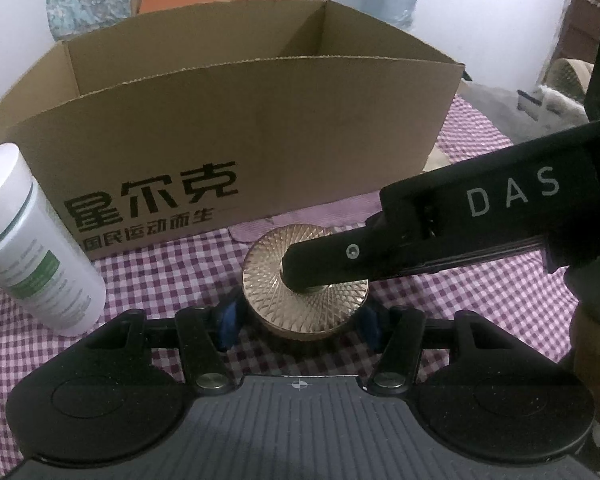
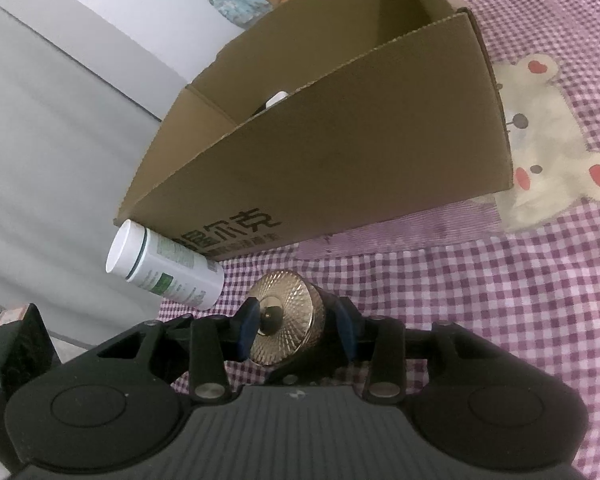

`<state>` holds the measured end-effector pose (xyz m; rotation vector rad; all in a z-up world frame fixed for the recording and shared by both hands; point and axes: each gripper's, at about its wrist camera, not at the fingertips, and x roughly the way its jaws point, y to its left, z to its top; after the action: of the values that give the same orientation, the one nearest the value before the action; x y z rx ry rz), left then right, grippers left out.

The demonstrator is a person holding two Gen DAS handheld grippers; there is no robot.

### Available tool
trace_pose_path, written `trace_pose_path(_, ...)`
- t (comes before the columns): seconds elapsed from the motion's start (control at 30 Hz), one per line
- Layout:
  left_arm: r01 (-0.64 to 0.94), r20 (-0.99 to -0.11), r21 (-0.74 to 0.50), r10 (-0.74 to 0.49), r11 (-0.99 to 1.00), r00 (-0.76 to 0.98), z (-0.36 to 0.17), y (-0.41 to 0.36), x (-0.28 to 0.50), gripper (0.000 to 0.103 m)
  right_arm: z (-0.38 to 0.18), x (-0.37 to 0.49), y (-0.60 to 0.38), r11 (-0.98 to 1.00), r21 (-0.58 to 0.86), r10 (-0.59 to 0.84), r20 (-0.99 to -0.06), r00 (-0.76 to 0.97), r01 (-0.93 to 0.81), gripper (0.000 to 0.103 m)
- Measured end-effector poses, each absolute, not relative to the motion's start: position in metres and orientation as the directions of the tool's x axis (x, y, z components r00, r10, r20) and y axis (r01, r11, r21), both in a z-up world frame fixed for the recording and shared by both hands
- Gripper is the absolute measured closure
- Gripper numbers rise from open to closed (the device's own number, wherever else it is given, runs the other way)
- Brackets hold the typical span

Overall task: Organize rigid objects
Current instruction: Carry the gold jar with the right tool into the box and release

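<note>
Gold-lidded jar [image 1: 306,290] stands on the checked tablecloth [image 1: 160,280], just in front of the cardboard box [image 1: 236,120]. Left gripper [image 1: 300,322] has blue pads on either side of the jar's body, apparently pinching it. Right gripper [image 2: 298,326] comes in from the side; in the left wrist view one black finger [image 1: 332,256] lies across the lid. In the right wrist view its pads bracket the lid [image 2: 286,318], clamped on it. White bottle [image 1: 32,240] stands left of the jar, near the box front. Bear print [image 2: 548,148] on the cloth right of the box.
</note>
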<state>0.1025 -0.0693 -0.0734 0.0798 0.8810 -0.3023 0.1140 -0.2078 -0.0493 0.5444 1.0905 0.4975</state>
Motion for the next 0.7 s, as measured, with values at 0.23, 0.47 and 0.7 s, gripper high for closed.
trace_pose_path(0.23, 0.276, -0.769, -0.033, -0.201, 0.960, 0.607, -0.071, -0.070, 0.106, 0.047, -0.054, 0.116, -0.208, 0.745, 0.660, 0.641, -0.667, 0.379, -0.098, 0.057)
trace_pose_path(0.47, 0.262, -0.771, -0.051, -0.205, 0.964, 0.603, -0.065, -0.066, 0.099, 0.048, -0.051, 0.115, -0.204, 0.745, 0.659, 0.643, -0.667, 0.376, -0.105, 0.057)
trace_pose_path(0.7, 0.250, -0.757, -0.045, -0.196, 0.967, 0.624, -0.051, -0.059, 0.089, 0.048, -0.036, 0.108, -0.204, 0.741, 0.658, 0.650, -0.652, 0.391, -0.133, 0.057)
